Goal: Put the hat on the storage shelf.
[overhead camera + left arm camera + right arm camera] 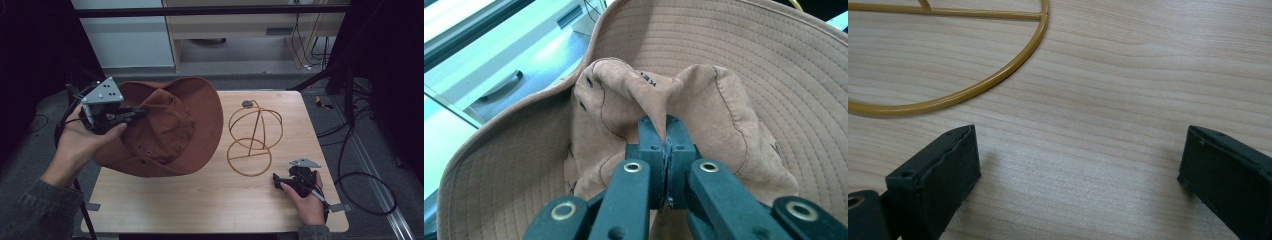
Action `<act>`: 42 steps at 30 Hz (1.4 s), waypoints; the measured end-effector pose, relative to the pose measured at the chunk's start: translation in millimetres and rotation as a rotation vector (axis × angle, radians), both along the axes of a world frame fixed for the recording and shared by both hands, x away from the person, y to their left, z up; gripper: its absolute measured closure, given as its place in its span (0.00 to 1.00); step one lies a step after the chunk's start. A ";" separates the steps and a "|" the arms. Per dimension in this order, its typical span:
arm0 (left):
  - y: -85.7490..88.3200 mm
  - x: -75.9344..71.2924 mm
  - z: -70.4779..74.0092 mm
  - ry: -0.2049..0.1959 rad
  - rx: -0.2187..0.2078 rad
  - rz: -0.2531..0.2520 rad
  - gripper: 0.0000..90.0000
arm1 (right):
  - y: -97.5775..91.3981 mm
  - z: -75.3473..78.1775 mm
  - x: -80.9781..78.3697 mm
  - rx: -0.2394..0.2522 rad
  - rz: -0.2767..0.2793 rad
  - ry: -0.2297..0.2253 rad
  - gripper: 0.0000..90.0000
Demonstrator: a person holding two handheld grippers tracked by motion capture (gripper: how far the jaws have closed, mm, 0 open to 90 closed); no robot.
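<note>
A pale wood-grain desk (200,200) is set in a dim room, a cabinet and loose cables behind it. Over the desk's left edge a brown, suede-like hat (175,125) with a wide stitched brim is held tilted, its soft crown creased. A fold of that crown is pinched between the closed fingers of the left gripper (666,131). Near the right edge stands a thin golden wire stand (254,137), a rounded cage on a ring base, bare so far. The right gripper (281,181) rests at the front right corner, its fingers (938,175) spread wide and holding nothing. The hat is judged lifted but not yet set on the stand.
</note>
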State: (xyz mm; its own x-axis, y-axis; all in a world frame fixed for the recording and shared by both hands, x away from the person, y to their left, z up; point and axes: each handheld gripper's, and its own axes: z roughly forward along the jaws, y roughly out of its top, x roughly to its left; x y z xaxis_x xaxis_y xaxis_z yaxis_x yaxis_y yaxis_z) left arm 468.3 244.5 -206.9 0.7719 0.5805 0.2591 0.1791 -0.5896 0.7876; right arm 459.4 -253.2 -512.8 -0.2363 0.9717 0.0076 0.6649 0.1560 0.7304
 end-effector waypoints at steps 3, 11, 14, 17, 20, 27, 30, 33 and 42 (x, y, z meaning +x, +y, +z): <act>-4.8 1.2 2.0 -0.003 0.003 -0.011 0.99 | -0.2 0.0 0.1 -0.002 0.000 -0.001 0.03; -14.1 0.9 11.7 -0.019 -0.004 -0.033 0.99 | -0.5 0.0 0.1 -0.001 0.003 -0.001 0.03; -18.5 0.9 15.0 -0.022 0.004 -0.037 0.99 | -0.5 0.0 0.1 -0.003 0.002 0.000 0.03; -26.6 1.9 18.7 -0.021 0.015 -0.042 0.99 | -0.4 0.1 -0.1 -0.001 0.000 0.003 0.03; -32.5 3.2 21.0 -0.025 0.025 -0.050 0.99 | -0.5 0.0 0.0 -0.003 0.002 0.001 0.03; -47.6 13.9 21.9 -0.021 0.018 -0.070 0.99 | -0.5 -0.1 0.4 -0.005 0.001 0.000 0.03; -55.7 16.5 23.1 -0.024 0.035 -0.074 0.99 | -0.8 -0.1 0.5 -0.008 0.004 -0.001 0.03; -64.3 18.3 25.2 -0.030 0.030 -0.081 0.99 | -0.5 -0.1 0.4 -0.005 0.001 0.001 0.03; -80.3 30.7 26.5 -0.016 0.021 -0.101 0.99 | -0.4 0.1 0.2 -0.004 0.000 0.003 0.03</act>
